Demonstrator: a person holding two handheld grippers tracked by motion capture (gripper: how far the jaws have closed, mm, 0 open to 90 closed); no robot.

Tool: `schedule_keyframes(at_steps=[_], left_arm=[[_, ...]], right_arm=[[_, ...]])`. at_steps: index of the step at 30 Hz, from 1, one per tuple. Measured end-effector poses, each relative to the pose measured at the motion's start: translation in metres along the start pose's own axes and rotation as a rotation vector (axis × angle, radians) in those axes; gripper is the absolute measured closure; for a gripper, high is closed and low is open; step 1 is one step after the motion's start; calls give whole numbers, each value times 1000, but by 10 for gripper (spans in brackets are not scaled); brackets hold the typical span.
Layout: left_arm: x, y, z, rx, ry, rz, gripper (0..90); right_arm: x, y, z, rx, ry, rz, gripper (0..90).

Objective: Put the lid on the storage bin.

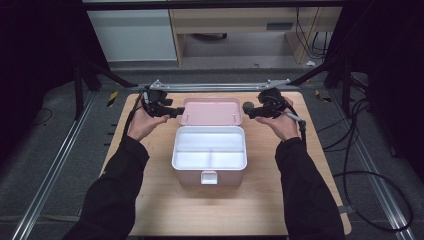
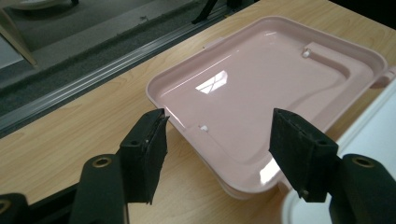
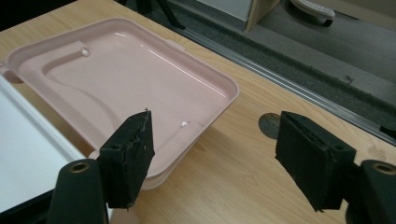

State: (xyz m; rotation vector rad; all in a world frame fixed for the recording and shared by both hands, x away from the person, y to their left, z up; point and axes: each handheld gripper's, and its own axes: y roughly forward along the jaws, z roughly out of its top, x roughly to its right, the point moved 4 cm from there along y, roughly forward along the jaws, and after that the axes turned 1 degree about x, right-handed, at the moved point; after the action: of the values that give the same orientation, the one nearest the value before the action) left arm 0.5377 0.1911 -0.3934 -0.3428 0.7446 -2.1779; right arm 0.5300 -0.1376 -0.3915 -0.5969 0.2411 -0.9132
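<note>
Pink lid lies flung back flat on the bench, centre of frame, behind the open box. Left gripper and right gripper flank it, both released, empty. Step: approach to lid. Next: pinch both side rims evenly, swing shut.

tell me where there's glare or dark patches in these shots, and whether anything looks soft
High view: the surroundings fall to black while the table is evenly lit and the white tray looks nearly blown out. Left gripper view: a bright window-shaped glare sits on the pink lid, and the near jaws look slightly soft. Right gripper view: only faint sheen on the lid, with a soft shadow under its edge.
</note>
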Motion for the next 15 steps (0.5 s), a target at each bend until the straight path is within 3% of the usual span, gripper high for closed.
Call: schedule_keyframes(at_steps=[7,11,15], left_arm=[[-6,18,4,-17,-9,8,375],[-8,29,2,-43,-14,9,379],[-8,42,-7,-100,-8,5,369]], right_arm=[[4,27,-3,6,46,12,302],[5,45,-11,-30,74,20,334],[1,55,-17,-65,68,28,364]])
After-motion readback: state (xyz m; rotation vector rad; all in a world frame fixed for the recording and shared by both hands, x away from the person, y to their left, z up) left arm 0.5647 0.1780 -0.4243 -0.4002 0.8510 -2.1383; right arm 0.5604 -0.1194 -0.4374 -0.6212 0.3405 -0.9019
